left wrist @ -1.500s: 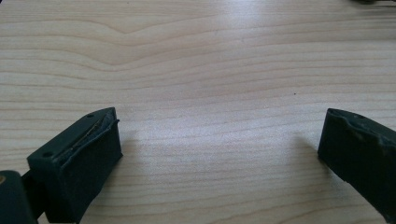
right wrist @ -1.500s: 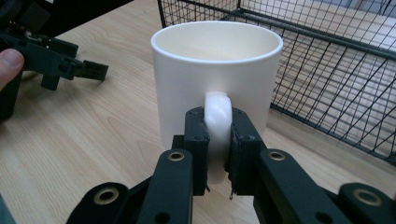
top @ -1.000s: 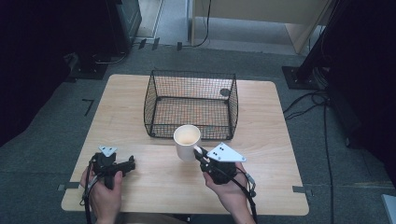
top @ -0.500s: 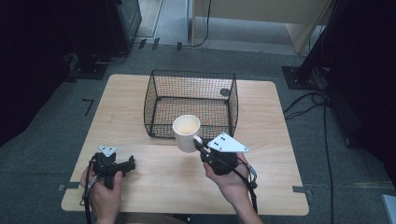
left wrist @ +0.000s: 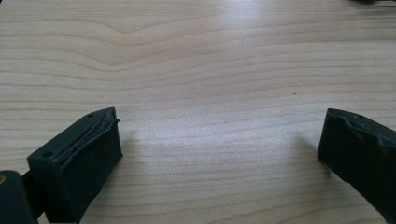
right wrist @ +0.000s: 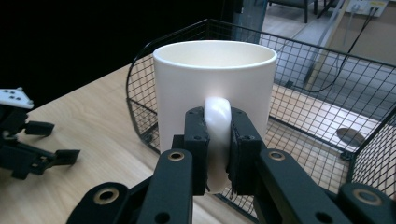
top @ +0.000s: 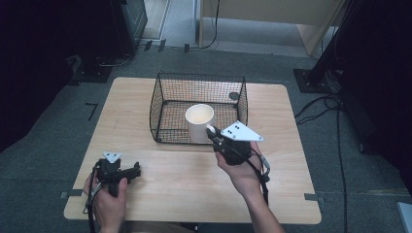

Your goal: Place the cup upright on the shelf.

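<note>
Pale wood grain runs under my left gripper (left wrist: 219, 154) in its own view, the two black fingers (left wrist: 79, 163) spread wide apart with only bare desk (left wrist: 201, 70) between them. From the high view I get what that camera leaves out: this gripper (top: 127, 172) lies low near the desk's 7 o'clock corner, grey plate up, my left hand (top: 109, 196) wrapped around its grip from below and its fingers pointing toward 3 o'clock.

Moving right, the white mug (top: 200, 122) stands upright at the front wall of the black wire basket (top: 165, 94); from above I cannot tell whether it is inside the mesh, over it, or just in front. My right gripper (top: 212, 132) reaches it from 5 o'clock, with my right hand (top: 240, 167) and forearm angled up from the desk's near edge. The right gripper view settles the grasp: its fingers (right wrist: 196, 140) are clamped on the mug's handle (right wrist: 217, 140), one on each side, and the mug (right wrist: 215, 88) sits level with the basket (right wrist: 317, 79) behind and beside it. That view also catches my left gripper (right wrist: 65, 156) at 9 o'clock, resting on the desk.

A small dark round thing (top: 234, 96) sits in the basket's far right corner; I cannot make out what it is. The mug's base is hidden in both views that show it.
</note>
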The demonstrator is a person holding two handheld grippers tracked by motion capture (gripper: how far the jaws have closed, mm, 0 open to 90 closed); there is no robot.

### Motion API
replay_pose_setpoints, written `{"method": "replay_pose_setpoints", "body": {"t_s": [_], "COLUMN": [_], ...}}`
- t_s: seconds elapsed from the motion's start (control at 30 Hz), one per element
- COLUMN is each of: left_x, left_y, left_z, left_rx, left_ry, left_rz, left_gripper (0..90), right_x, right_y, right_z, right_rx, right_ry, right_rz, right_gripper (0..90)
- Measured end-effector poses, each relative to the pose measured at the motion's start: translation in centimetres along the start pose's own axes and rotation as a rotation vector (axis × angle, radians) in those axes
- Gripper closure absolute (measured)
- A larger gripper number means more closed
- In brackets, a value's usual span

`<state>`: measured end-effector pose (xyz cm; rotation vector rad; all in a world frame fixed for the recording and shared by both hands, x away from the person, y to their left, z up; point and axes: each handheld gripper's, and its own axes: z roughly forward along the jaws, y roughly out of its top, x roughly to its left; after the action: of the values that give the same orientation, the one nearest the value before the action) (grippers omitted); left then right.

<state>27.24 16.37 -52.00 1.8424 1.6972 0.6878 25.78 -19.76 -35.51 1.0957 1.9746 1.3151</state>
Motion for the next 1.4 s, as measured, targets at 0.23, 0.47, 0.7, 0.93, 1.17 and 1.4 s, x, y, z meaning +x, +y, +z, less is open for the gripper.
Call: {"method": "replay_pose_setpoints", "body": {"t_s": [0.23, 0.47, 0.7, 0.93, 1.17, 1.4], "left_x": [0.0, 0.0, 0.0, 0.0, 0.0, 0.0], "left_y": [0.0, 0.0, 0.0, 0.0, 0.0, 0.0], "left_z": [0.0, 0.0, 0.0, 0.0, 0.0, 0.0], "left_rx": [0.003, 0.003, 0.002, 0.001, 0.002, 0.003], "left_ry": [0.000, -0.001, 0.000, 0.000, 0.000, -0.001], "left_rz": [0.001, 0.000, 0.001, 0.000, 0.000, 0.000], "left_gripper": [0.0, 0.0, 0.0, 0.0, 0.0, 0.0], "right_x": [-1.1, -2.1, -3.4, -4.7, -5.8, -7.0], "right_y": [0.8, 1.5, 1.5, 0.7, 0.0, -1.1], "right_z": [1.5, 3.2, 5.4, 7.8, 9.8, 11.8], "right_rx": [0.013, 0.019, 0.037, 0.052, 0.087, 0.139], "right_ry": [-0.017, -0.036, -0.058, -0.078, -0.089, -0.106], "right_rz": [0.005, 0.007, 0.032, 0.052, 0.075, 0.107], "right_gripper": [80.8, 80.8, 80.7, 80.7, 80.7, 80.7]}}
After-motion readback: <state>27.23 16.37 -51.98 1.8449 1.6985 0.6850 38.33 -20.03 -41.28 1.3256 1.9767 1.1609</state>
